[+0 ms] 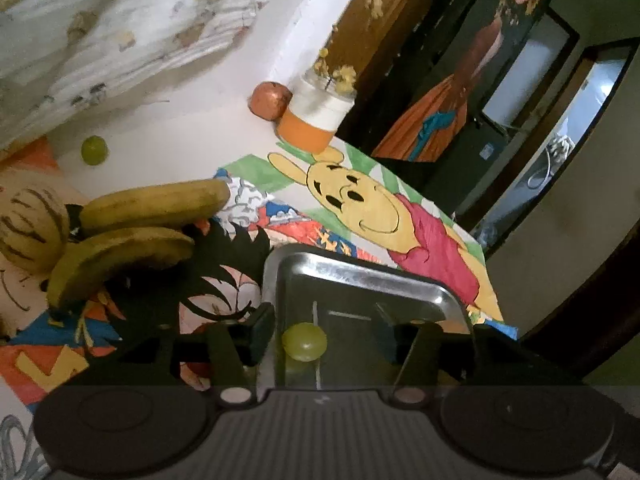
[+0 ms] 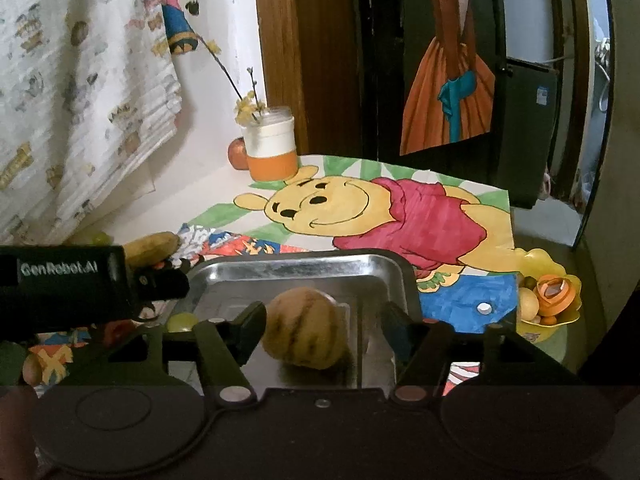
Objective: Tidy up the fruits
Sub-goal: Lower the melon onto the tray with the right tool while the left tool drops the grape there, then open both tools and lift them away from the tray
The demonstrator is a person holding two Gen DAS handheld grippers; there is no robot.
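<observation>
Both grippers sit over the steel tray (image 2: 396,276), and both have let go. The left gripper (image 1: 328,340) stands half open, a green grape (image 1: 305,341) loose between its fingers near the tray's left rim. The right gripper (image 2: 324,332) is spread clear of the striped melon (image 2: 306,328) resting mid-tray. Bananas (image 1: 136,224), another grape (image 1: 94,150) and a second melon (image 1: 32,226) wait on the table's left side.
</observation>
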